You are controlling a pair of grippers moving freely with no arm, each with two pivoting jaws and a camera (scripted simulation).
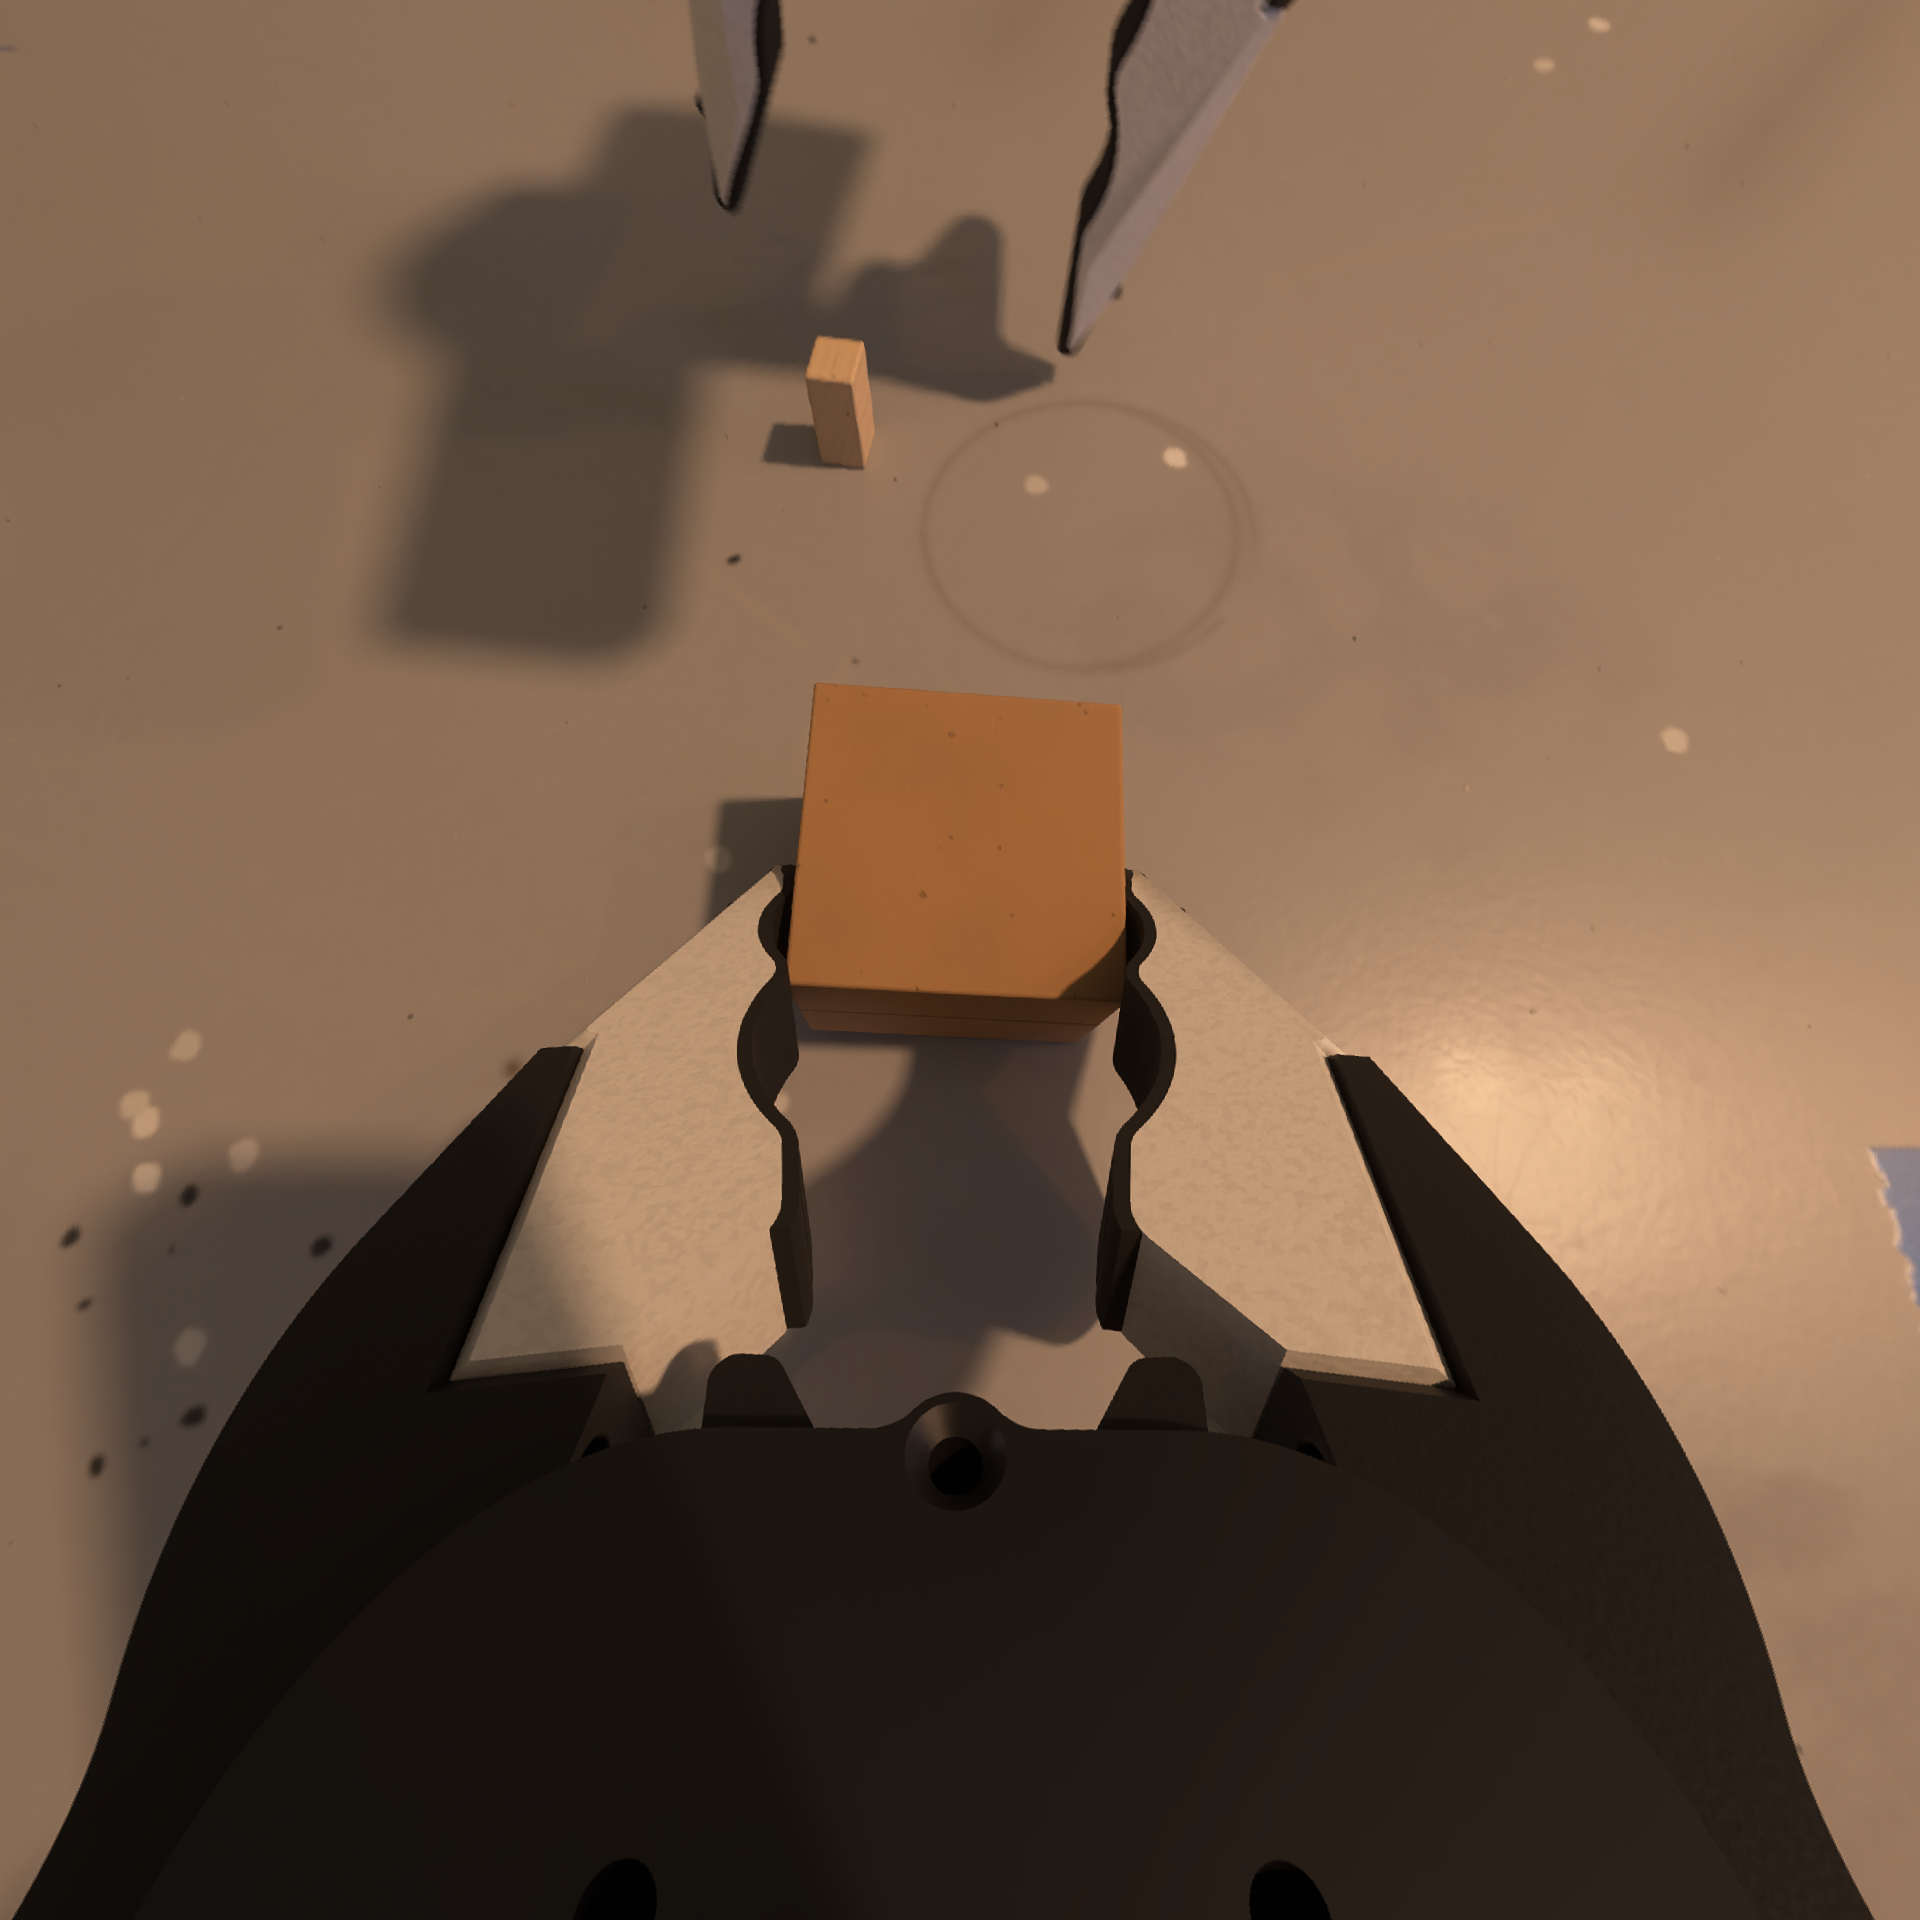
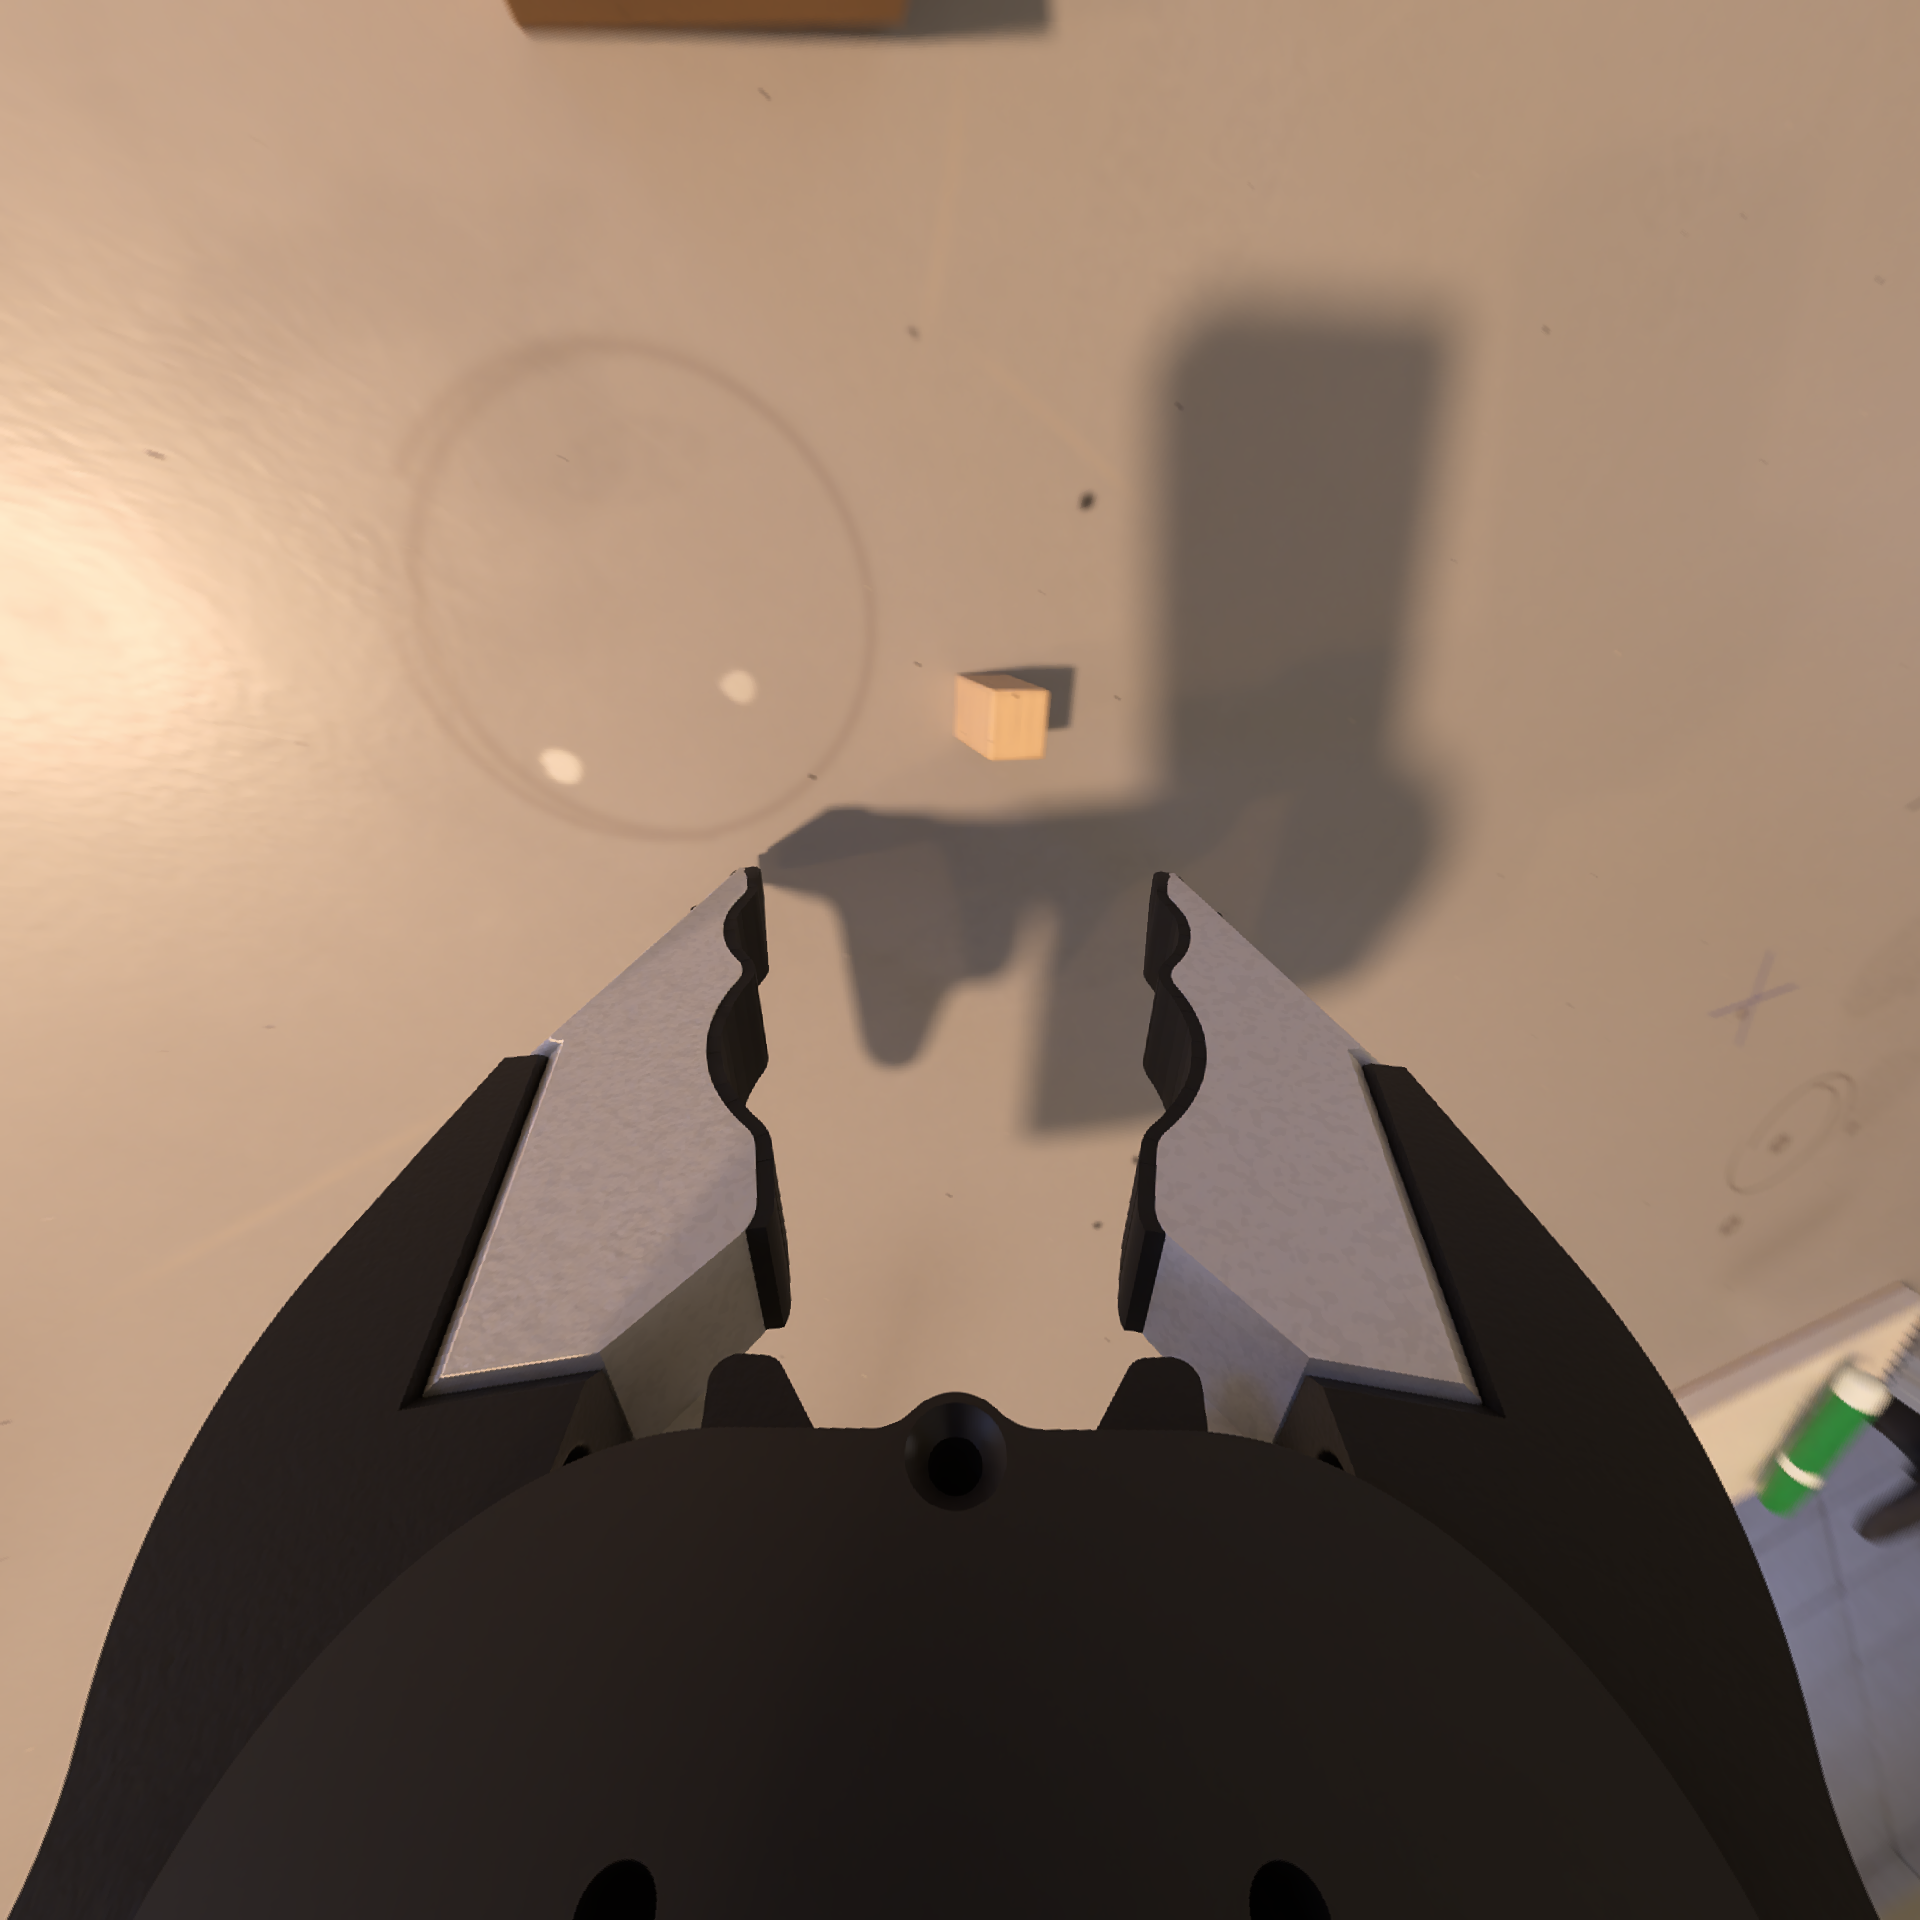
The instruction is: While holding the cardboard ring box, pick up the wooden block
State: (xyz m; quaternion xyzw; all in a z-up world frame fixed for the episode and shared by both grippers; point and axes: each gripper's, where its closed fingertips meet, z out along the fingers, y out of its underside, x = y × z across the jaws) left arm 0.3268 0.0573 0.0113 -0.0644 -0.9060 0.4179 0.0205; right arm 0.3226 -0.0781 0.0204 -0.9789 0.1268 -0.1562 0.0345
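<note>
left wrist view: the left gripper (image 1: 956, 883) clamps the cardboard ring box (image 1: 958, 852) between its two white fingers, whose dark ribbed inner faces press against the box's left and right sides near the fingertips. the box is a plain orange-brown cube with a matt, faintly speckled top and a thin seam line along its near lower edge; it is held above the table (image 1: 1558, 831), where its shadow falls below and to the left. farther ahead the wooden block (image 1: 840, 403) stands upright on the table — a small, pale, light-grained rectangular piece, taller than wide, with a short shadow at its left. beyond it the right gripper (image 1: 899, 275) shows as two pointed white fingers hanging above the table, apart from the block.

right wrist view: the right gripper (image 2: 956, 883) has its fingers spread wide with nothing between them. the wooden block (image 2: 1000, 715) lies ahead of the fingertips, slightly right of centre, seen from above as a pale cube-like end — not touched. a faint circular mark (image 2: 639, 587) on the table (image 2: 312, 260) lies just left of the block. a strip of the cardboard ring box (image 2: 717, 10) shows at the top edge. a green cylinder (image 2: 1823, 1455) lies at the lower right.
</note>
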